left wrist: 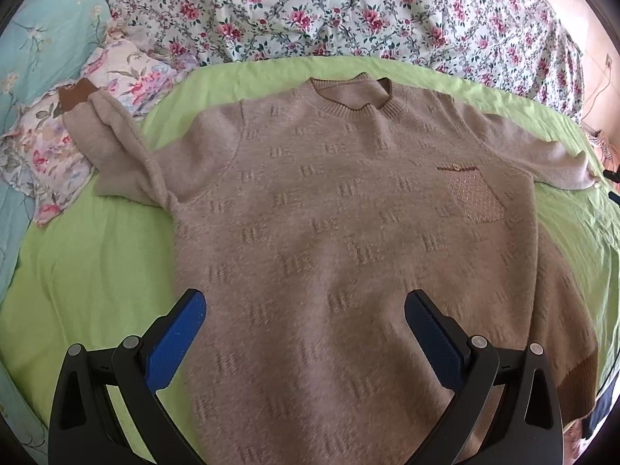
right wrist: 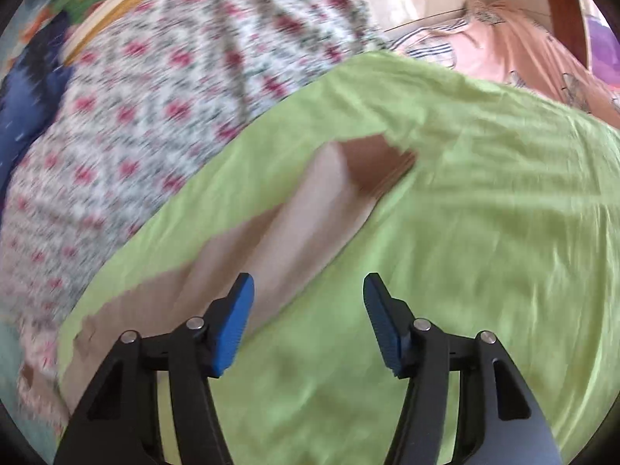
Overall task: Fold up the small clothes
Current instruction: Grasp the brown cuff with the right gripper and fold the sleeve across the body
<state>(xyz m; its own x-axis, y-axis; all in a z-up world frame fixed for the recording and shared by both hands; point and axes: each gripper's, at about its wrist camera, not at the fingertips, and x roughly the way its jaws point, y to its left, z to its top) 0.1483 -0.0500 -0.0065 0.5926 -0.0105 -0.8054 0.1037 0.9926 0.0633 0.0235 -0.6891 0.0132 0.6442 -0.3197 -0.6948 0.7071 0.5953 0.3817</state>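
A beige knit sweater (left wrist: 348, 213) lies flat, front up, on a green sheet (left wrist: 89, 263), neck away from me. It has a brown collar, a small chest pocket (left wrist: 471, 193) and brown cuffs. Its left sleeve (left wrist: 116, 151) is bent up onto a pillow; its right sleeve (left wrist: 558, 159) stretches out to the right. My left gripper (left wrist: 304, 310) is open and empty above the sweater's lower body. My right gripper (right wrist: 308, 302) is open and empty, hovering by the right sleeve (right wrist: 294, 224) near its brown cuff (right wrist: 379, 166). The right wrist view is motion-blurred.
A floral quilt (left wrist: 348, 7) is bunched along the far side of the bed. A floral pillow (left wrist: 46, 143) lies at the left on a blue sheet (left wrist: 42, 31). In the right wrist view the quilt (right wrist: 155, 116) lies left and a peach cloth (right wrist: 542, 66) beyond the green sheet (right wrist: 484, 232).
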